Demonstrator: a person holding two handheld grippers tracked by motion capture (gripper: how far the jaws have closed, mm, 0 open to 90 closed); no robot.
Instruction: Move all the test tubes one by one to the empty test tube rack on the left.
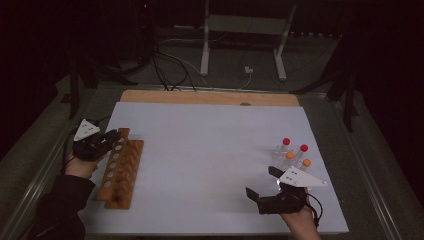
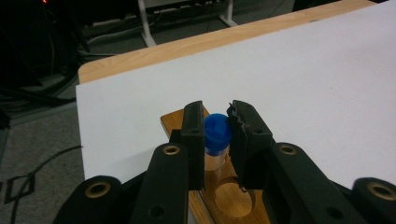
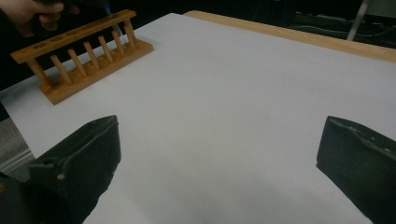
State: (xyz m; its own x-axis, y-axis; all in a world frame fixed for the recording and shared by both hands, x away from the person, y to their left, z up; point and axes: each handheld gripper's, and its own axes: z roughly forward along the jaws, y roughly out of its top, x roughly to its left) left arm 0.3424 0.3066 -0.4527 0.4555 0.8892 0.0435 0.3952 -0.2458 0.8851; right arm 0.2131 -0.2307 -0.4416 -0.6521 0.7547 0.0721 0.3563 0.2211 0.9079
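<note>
My left gripper (image 2: pixel 217 126) is shut on a small tube with a blue cap (image 2: pixel 217 133), held upright over the far end of a wooden tube rack (image 2: pixel 231 198). From above, that gripper (image 1: pixel 114 137) sits at the rack's (image 1: pixel 121 170) far left end. My right gripper (image 1: pixel 261 182) hovers near the table's front right with its jaws wide apart and nothing between them. In the right gripper view, the right gripper (image 3: pixel 219 154) faces bare white sheet, with the rack (image 3: pixel 79 51) far off at upper left.
Several clear tubes with red and orange caps (image 1: pixel 295 152) stand in a cluster just beyond the right gripper. A white sheet (image 1: pixel 210 150) covers the wooden table (image 1: pixel 210 97). Cables and a white frame's legs (image 1: pixel 205 55) lie on the floor behind.
</note>
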